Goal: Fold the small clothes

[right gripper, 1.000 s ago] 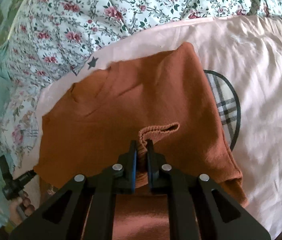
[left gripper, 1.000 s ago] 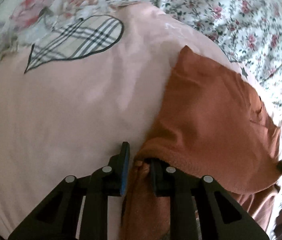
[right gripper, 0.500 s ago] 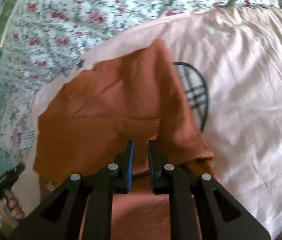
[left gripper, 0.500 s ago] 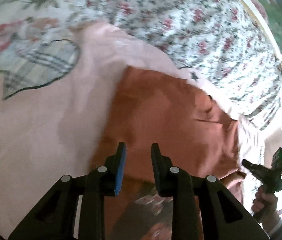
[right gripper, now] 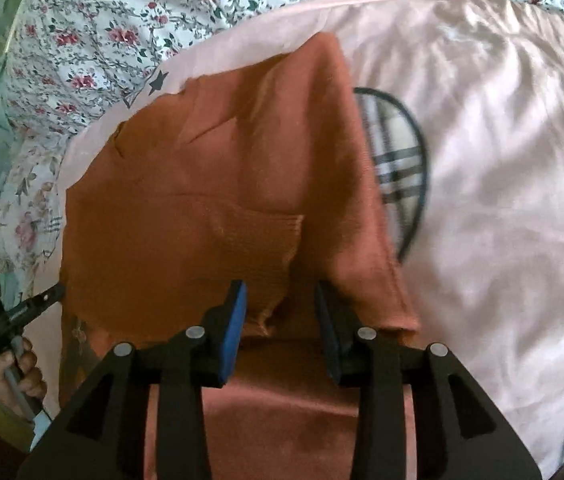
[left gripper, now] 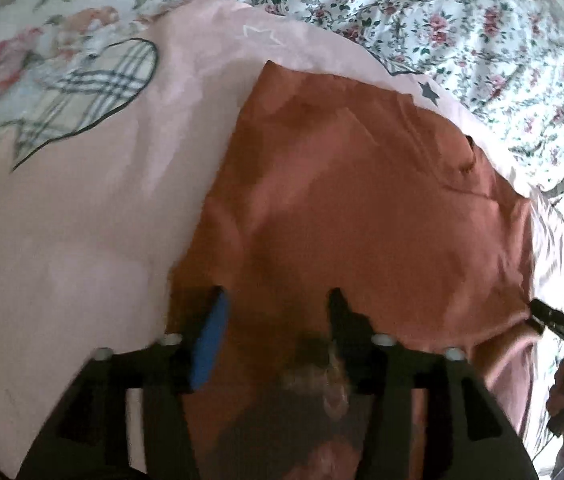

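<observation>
A rust-orange knit garment [left gripper: 362, 200] lies folded on a pink sheet; it also shows in the right wrist view [right gripper: 202, 208], with a ribbed cuff edge [right gripper: 282, 264] lying on top near the front. My left gripper [left gripper: 276, 304] is open over the garment's near edge and holds nothing. My right gripper [right gripper: 280, 304] is open just above the cuff edge, with cloth showing between the jaws but not pinched. Each gripper shows at the other view's edge: the right one [left gripper: 562, 324], the left one [right gripper: 14, 312].
The pink sheet [left gripper: 82, 220] carries a plaid heart print [left gripper: 94, 84] and star marks; it shows in the right wrist view [right gripper: 502, 160] too. A floral bedspread [left gripper: 462, 20] surrounds it at the back [right gripper: 122, 20]. The person's hand [right gripper: 22, 372] shows at the lower left.
Both grippers have let go of the orange garment and opened wide. The folded sleeve now lies flat on the garment.
</observation>
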Action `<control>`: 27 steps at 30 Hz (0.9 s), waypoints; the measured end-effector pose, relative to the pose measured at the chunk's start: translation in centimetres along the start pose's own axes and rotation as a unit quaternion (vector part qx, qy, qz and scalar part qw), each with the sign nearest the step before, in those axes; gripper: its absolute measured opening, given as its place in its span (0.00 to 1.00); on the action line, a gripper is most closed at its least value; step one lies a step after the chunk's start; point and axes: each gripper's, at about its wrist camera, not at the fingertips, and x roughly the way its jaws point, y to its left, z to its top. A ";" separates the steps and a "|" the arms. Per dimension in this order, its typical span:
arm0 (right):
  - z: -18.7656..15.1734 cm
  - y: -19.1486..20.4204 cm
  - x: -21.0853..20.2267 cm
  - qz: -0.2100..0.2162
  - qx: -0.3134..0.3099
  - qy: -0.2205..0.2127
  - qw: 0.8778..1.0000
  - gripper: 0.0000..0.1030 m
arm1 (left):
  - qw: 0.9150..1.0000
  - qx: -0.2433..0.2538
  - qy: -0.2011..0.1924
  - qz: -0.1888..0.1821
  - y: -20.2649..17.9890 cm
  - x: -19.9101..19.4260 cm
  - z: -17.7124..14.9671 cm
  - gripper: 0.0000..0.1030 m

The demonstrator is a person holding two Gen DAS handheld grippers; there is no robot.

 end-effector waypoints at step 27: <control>-20.4 -1.6 -14.9 -0.065 0.107 -0.069 0.990 0.47 | 0.985 -0.001 0.126 -0.116 8.4 -8.8 -19.3 0.68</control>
